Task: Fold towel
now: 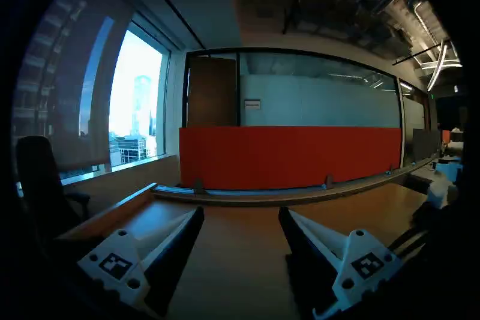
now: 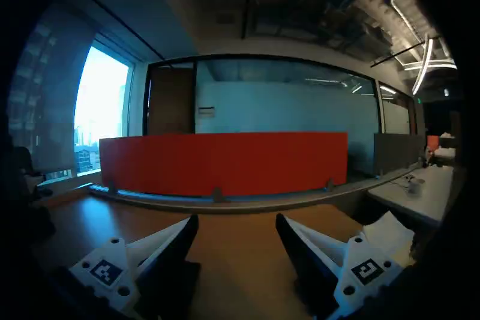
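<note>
— What have the fingers got hold of?

— Nothing. On the left gripper (image 1: 240, 211) both fingers (image 1: 174, 242) stand spread wide, with bare wooden desk (image 1: 240, 272) between them. The right gripper (image 2: 236, 218) is the same: wide apart, empty, low over the desk.

— And the towel?

— I can't place it for sure. A white, creased shape (image 2: 389, 229) sits by the desk's right edge, just behind my right-hand finger (image 2: 324, 254) (could be cloth, could be paper). Further out, a red partition (image 1: 288, 158) runs along the desk's far edge, with a window (image 1: 135, 104) off to the left.

— If that is it, how will it handle?

— I'd expect it to be light, limp and floppy. It should sag from wherever I pinch it, and it shouldn't slip much. I'd take two neighbouring corners, one per gripper, right at the hem, and hold it taut so the fold lands square.
</note>
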Demonstrator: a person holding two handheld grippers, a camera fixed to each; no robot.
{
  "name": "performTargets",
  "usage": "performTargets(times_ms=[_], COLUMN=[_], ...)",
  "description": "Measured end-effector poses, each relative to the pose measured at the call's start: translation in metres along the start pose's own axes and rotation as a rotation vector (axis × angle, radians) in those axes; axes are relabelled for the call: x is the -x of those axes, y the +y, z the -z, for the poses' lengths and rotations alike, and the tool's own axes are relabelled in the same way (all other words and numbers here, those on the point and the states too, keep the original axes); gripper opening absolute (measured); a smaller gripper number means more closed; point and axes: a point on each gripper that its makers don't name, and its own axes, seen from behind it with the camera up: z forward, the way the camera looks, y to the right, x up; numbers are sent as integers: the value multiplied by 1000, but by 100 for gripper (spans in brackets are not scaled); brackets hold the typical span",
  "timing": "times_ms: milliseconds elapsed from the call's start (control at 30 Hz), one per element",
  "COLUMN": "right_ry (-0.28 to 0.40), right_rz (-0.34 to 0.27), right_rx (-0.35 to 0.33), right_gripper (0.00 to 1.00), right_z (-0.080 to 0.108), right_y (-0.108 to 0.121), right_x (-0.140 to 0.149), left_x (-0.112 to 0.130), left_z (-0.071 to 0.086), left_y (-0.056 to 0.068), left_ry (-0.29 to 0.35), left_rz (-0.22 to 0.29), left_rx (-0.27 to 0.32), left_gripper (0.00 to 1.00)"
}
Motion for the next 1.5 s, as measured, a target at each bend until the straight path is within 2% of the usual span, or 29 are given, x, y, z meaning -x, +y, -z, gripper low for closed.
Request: performTargets(times_ms=[200,400,600,767,900,1100,1400,1500], right_ry=[-11,-18,-28,-45,-69,-112,-170,-186], right_rz=[9,12,39,61,85,104,169,193], right_rx=[2,2,-21,-88,-168,-283,-424,-452], right_gripper=[100,100,100,100,100,100,100,100], right_z=[-1,2,2,1,2,4,15,16], right_y=[3,8,6,-7,-26,-53,-86,-92], right_x=[-15,-25,-30,-33,-33,-39,-28,-24], left_x=[-30,-43,-48,-50,-51,-51,-48,-44], left_z=[3,4,4,7,11,21,31,32], left_y=[4,10,21,32,41,60,80,84], left_ry=[-10,-22,-44,-65,-83,-115,-152,-169], left_rz=[-3,-10,-26,-46,-56,-55,-86,-100], left_rx=[6,21,64,118,167,267,392,428], left_gripper=[92,92,93,93,93,92,92,92])
